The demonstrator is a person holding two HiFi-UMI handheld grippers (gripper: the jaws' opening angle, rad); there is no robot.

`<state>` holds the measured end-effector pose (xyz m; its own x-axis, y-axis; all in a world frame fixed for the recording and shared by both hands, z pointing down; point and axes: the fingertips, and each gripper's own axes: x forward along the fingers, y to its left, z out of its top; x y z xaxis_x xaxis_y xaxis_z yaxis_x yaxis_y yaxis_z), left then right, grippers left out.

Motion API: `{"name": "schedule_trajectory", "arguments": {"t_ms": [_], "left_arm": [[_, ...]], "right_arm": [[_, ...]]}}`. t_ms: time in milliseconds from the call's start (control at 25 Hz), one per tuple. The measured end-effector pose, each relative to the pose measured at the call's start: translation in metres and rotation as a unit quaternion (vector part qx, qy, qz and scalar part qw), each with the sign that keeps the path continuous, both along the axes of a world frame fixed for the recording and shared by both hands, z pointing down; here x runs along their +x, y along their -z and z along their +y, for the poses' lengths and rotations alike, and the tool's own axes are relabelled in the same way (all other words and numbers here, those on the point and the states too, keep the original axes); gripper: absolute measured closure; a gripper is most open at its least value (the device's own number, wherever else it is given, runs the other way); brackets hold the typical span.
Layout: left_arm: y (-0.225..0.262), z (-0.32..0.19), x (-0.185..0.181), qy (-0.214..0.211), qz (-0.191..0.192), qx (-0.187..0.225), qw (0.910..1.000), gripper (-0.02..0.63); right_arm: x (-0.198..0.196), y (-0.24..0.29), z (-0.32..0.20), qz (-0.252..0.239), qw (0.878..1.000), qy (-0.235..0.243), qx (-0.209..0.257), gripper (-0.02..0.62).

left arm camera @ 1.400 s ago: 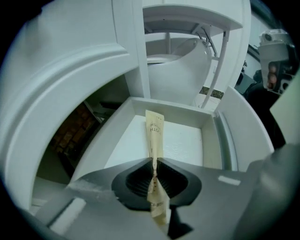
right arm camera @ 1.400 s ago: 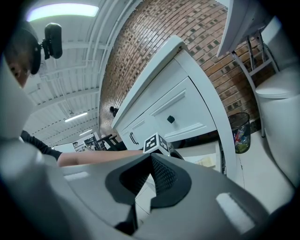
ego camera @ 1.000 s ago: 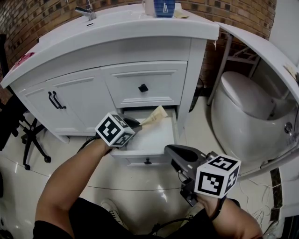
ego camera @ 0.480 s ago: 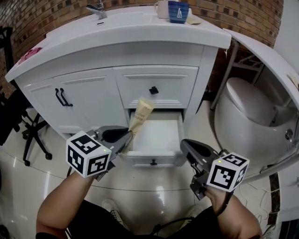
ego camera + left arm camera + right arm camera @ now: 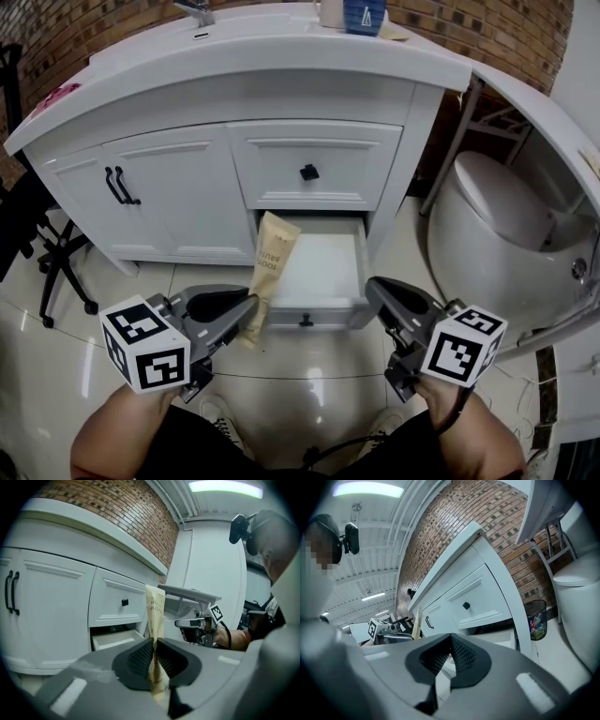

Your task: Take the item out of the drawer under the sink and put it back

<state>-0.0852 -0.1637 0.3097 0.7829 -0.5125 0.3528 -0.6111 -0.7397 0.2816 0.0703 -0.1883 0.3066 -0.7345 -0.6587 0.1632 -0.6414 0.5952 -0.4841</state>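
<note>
A tan soft tube [image 5: 268, 270] with dark print stands upright, pinched at its lower end by my left gripper [image 5: 249, 309], which is shut on it. It hangs in front of the open bottom drawer [image 5: 323, 267] of the white sink cabinet, just left of the drawer's front. In the left gripper view the tube [image 5: 155, 616] rises from between the pads. My right gripper [image 5: 377, 289] hovers at the drawer's front right corner, shut with nothing in it. The right gripper view shows its pads [image 5: 459, 656] meeting and the tube [image 5: 416, 623] far left.
Above the open drawer is a shut drawer with a black knob [image 5: 308, 172]. Cabinet doors with black handles [image 5: 120, 186] are at the left. A white toilet [image 5: 497, 216] stands right, an office chair [image 5: 52, 267] far left, a bin [image 5: 536, 616] beside the cabinet.
My left gripper has drawn the tube out of the drawer, back toward me and down to the left. The right gripper has stayed close to the drawer's right front.
</note>
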Motion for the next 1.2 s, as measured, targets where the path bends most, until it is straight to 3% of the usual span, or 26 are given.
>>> {"name": "schedule_trajectory", "arguments": {"t_ms": [360,720,920,1200], "left_arm": [[-0.013,0.001,0.001,0.003,-0.02,0.018,0.9996,0.572],[-0.004,-0.001,0.002,0.009,0.006,0.022,0.9997,0.571],[-0.004,-0.003,0.003,0.01,0.056,-0.005,0.9984,0.565],[-0.011,-0.004,0.004,0.012,0.053,-0.018,0.9984,0.563]], "right_arm": [[-0.004,0.005,0.008,-0.002,1.0,0.003,0.001,0.591],[-0.006,-0.003,0.008,0.006,1.0,0.007,-0.009,0.591],[-0.009,-0.004,0.009,0.008,1.0,0.011,-0.012,0.591],[-0.009,-0.006,0.01,0.009,1.0,0.013,-0.015,0.591]]}}
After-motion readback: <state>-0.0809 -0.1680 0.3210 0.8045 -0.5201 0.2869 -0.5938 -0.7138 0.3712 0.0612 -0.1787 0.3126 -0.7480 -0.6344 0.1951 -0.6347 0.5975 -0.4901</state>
